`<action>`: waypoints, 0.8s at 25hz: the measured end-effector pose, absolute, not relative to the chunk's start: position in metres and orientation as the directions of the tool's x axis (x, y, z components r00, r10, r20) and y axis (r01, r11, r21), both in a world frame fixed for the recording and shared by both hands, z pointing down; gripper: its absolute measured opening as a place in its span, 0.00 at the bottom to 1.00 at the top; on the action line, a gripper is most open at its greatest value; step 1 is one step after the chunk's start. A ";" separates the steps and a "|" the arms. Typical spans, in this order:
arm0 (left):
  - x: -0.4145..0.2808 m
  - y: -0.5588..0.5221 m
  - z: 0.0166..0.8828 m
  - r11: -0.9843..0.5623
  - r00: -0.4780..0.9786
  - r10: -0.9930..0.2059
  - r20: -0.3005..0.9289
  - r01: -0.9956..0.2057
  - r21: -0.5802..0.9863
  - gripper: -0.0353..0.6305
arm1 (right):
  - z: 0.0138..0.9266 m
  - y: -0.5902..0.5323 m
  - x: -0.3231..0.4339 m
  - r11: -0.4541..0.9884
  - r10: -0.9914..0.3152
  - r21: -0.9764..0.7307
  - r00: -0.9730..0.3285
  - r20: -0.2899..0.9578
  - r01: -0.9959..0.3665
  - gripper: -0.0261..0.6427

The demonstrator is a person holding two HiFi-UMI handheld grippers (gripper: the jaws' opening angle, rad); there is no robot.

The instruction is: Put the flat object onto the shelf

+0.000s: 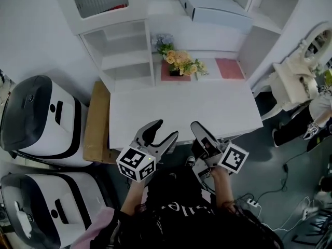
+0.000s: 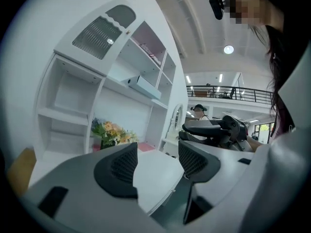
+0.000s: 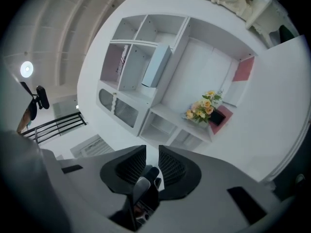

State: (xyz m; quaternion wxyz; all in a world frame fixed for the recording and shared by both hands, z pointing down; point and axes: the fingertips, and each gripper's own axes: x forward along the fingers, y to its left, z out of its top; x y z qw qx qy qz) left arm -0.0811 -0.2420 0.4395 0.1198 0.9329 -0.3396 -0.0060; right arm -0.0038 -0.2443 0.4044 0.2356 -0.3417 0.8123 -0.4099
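A flat pink pad lies at the back right of the white desk, and it shows in the right gripper view too. A second pink pad sits under the flower bunch. Higher up, a flat blue-grey box lies tilted on the white shelf unit. My left gripper hovers over the desk's near edge, open, with nothing between its jaws. My right gripper is beside it, jaws almost together and holding nothing.
Two white-and-black machines stand on the left, with a brown board against the desk's side. An ornate white dresser and a person's legs are on the right. Cables and a power strip lie on the floor.
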 end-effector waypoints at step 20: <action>-0.095 -0.162 0.455 -0.678 0.729 -0.681 0.062 -0.660 0.323 0.38 | 0.425 -0.171 -0.028 0.423 -0.671 -0.833 -0.741 -0.022 -0.358 0.16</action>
